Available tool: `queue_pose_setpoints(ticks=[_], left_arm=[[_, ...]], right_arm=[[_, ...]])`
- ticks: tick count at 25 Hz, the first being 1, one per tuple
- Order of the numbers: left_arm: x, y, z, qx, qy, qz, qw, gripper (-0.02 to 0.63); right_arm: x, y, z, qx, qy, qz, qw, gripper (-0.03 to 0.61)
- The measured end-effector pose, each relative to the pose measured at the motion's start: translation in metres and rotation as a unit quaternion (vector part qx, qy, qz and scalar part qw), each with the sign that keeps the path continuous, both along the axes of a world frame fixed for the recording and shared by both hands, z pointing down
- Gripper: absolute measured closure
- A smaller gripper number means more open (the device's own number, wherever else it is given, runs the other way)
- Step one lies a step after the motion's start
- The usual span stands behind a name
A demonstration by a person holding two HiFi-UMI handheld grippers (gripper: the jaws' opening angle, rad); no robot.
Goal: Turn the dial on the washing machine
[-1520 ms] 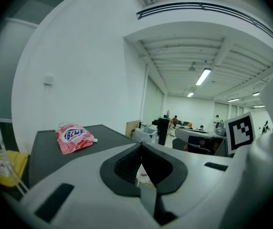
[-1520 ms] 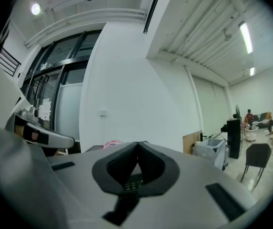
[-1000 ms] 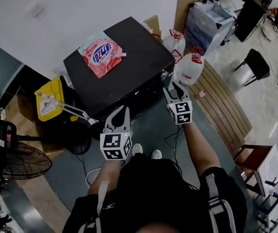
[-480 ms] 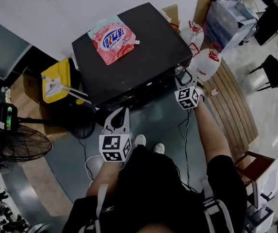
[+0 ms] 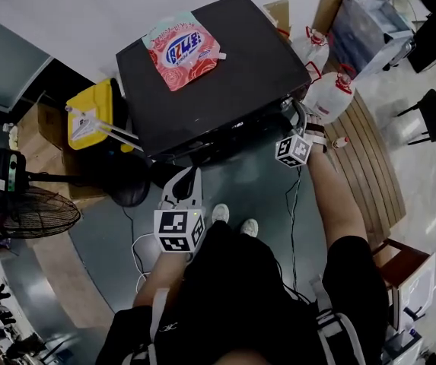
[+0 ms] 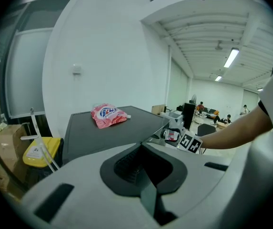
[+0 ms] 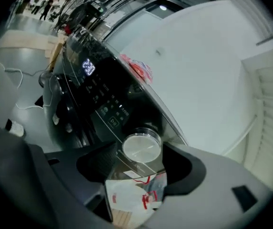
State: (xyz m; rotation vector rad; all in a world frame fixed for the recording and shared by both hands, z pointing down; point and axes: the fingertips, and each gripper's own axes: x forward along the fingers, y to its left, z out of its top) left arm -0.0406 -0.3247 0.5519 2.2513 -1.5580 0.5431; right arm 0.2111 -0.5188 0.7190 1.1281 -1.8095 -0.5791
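Note:
The black washing machine [image 5: 218,82] stands in front of me, a pink detergent bag [image 5: 183,49] lying on its lid. My right gripper [image 5: 294,120] reaches to the machine's front right corner. In the right gripper view the round silver dial [image 7: 141,148] on the dark control panel [image 7: 103,92] sits between the jaws of the right gripper [image 7: 136,163]. Those jaws are opening and the pads do not press on the dial. My left gripper [image 5: 189,177] hangs low before the machine's front, shut and empty, pointing at the lid in the left gripper view [image 6: 143,175].
White jugs with red caps [image 5: 328,93] stand right of the machine, close to my right gripper. A yellow bin [image 5: 88,116] and a floor fan [image 5: 31,211] are at the left. A slatted wooden platform [image 5: 370,158] runs along the right. A cable [image 5: 138,249] lies on the floor.
My right gripper has moved forward and up from in front of the machine to its front right corner. The left gripper has stayed where it was.

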Motion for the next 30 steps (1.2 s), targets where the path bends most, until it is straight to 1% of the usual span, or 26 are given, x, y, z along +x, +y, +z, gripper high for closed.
queue_pose_setpoints(ticks=[2, 4, 6, 11, 15, 16, 17, 18, 19, 20, 21, 22, 30], left_arm=[[0.000, -0.001, -0.002, 0.003, 0.000, 0.000, 1.0000, 0.611], [0.000, -0.002, -0.004, 0.005, 0.001, -0.001, 1.0000, 0.611], [-0.001, -0.003, -0.003, 0.005, 0.001, -0.002, 1.0000, 0.611], [-0.005, -0.005, 0.001, 0.000, -0.002, -0.002, 1.0000, 0.611], [-0.007, -0.008, 0.000, 0.002, -0.003, -0.003, 1.0000, 0.611], [-0.007, -0.009, 0.000, 0.002, -0.002, -0.002, 1.0000, 0.611], [-0.008, -0.009, 0.000, 0.002, -0.001, -0.002, 1.0000, 0.611], [-0.008, -0.010, -0.001, 0.003, 0.000, -0.002, 1.0000, 0.611], [-0.009, -0.010, -0.001, 0.003, 0.000, -0.002, 1.0000, 0.611], [-0.009, -0.010, -0.001, 0.003, 0.000, -0.002, 1.0000, 0.611], [-0.009, -0.011, -0.002, 0.004, 0.000, -0.001, 1.0000, 0.611], [-0.010, -0.011, -0.001, 0.003, 0.000, 0.000, 1.0000, 0.611], [-0.012, -0.014, -0.003, 0.005, 0.002, 0.000, 1.0000, 0.611]], right_arm=[[0.001, -0.002, 0.002, 0.021, 0.032, -0.005, 0.999, 0.318], [0.005, -0.006, 0.007, 0.024, 0.057, -0.006, 0.998, 0.318], [0.009, -0.009, 0.012, 0.022, 0.069, -0.002, 0.997, 0.318], [0.009, -0.015, 0.010, 0.027, 0.065, 0.007, 0.998, 0.318], [0.008, -0.016, 0.010, 0.017, 0.044, 0.013, 0.999, 0.319], [0.009, -0.016, 0.010, 0.009, 0.031, 0.016, 0.999, 0.319], [0.009, -0.016, 0.011, -0.006, 0.005, 0.023, 1.000, 0.319], [0.009, -0.016, 0.011, -0.028, -0.039, 0.033, 0.998, 0.319], [0.009, -0.016, 0.011, -0.053, -0.090, 0.045, 0.993, 0.319], [0.009, -0.017, 0.010, -0.075, -0.137, 0.054, 0.986, 0.319], [0.009, -0.017, 0.009, -0.090, -0.170, 0.059, 0.979, 0.319], [0.009, -0.017, 0.008, -0.096, -0.187, 0.060, 0.976, 0.319], [0.009, -0.017, 0.008, -0.097, -0.204, 0.050, 0.973, 0.319]])
